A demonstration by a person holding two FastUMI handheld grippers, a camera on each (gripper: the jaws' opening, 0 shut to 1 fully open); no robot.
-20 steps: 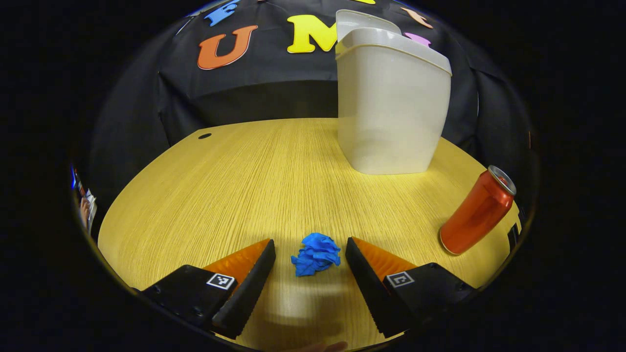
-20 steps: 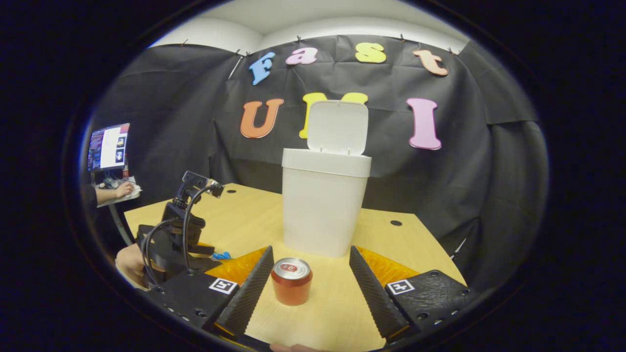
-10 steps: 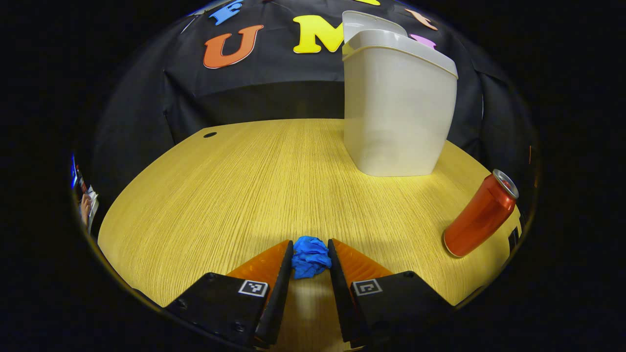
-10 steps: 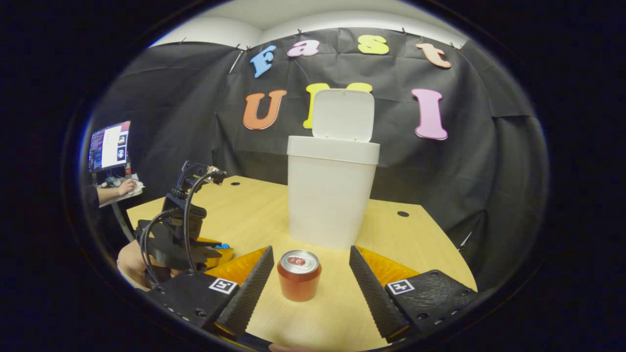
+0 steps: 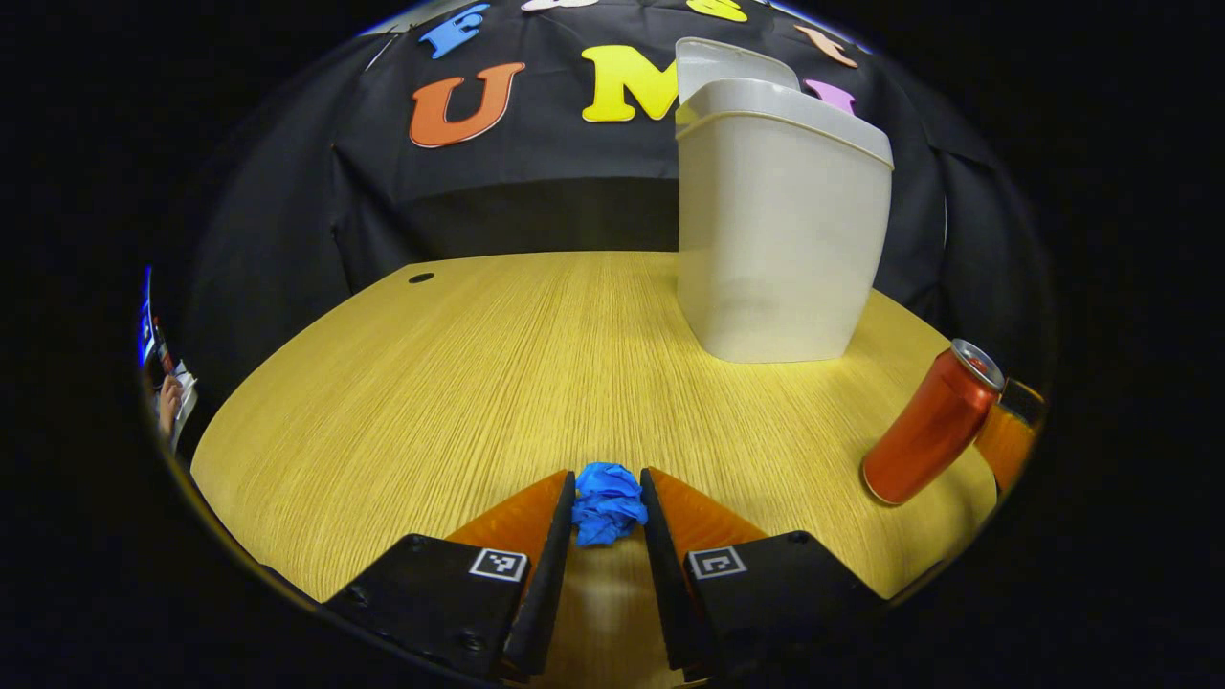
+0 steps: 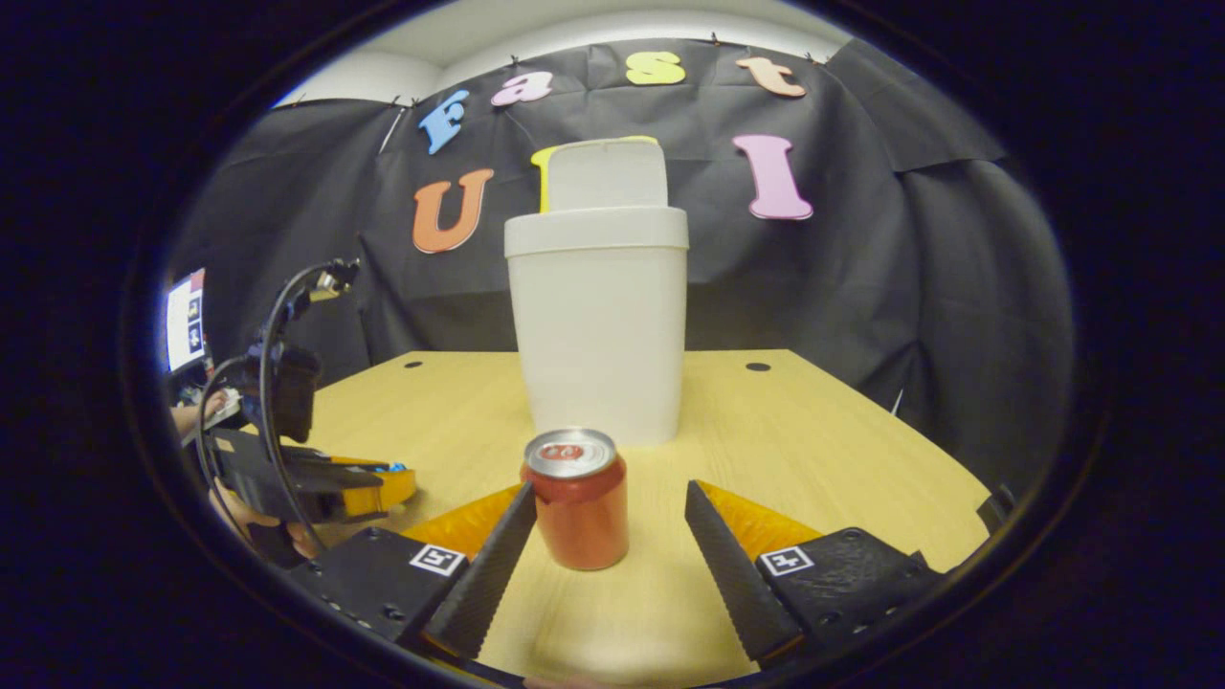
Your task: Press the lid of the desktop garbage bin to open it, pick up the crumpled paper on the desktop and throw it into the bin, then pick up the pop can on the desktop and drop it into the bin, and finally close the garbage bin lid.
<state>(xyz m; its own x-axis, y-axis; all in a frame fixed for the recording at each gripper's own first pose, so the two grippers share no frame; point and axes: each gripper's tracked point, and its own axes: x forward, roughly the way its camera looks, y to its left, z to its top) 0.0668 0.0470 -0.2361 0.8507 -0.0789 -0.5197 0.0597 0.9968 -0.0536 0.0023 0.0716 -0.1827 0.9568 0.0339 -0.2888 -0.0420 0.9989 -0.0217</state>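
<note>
A blue crumpled paper (image 5: 608,501) sits squeezed between both fingers of my left gripper (image 5: 607,500), low over the wooden table (image 5: 478,383). The white bin (image 5: 780,215) stands at the back right with its lid (image 5: 732,62) raised. A red pop can (image 5: 926,435) stands right of my left gripper. In the right gripper view the pop can (image 6: 577,498) stands upright between the spread fingers of my right gripper (image 6: 605,512), close to the left finger, with a gap on both sides. The bin (image 6: 598,321) stands behind it, lid (image 6: 605,172) up. My left gripper (image 6: 378,483) shows at the left there.
Cable holes (image 5: 420,277) (image 6: 757,366) mark the table's far side. A monitor (image 6: 185,321) and a person's hand (image 6: 196,411) lie beyond the table's left edge. Black cloth walls close off the back.
My left gripper closed on the blue paper about one second ago and now holds it. My right gripper has come lower and nearer the can, which now stands between its fingers.
</note>
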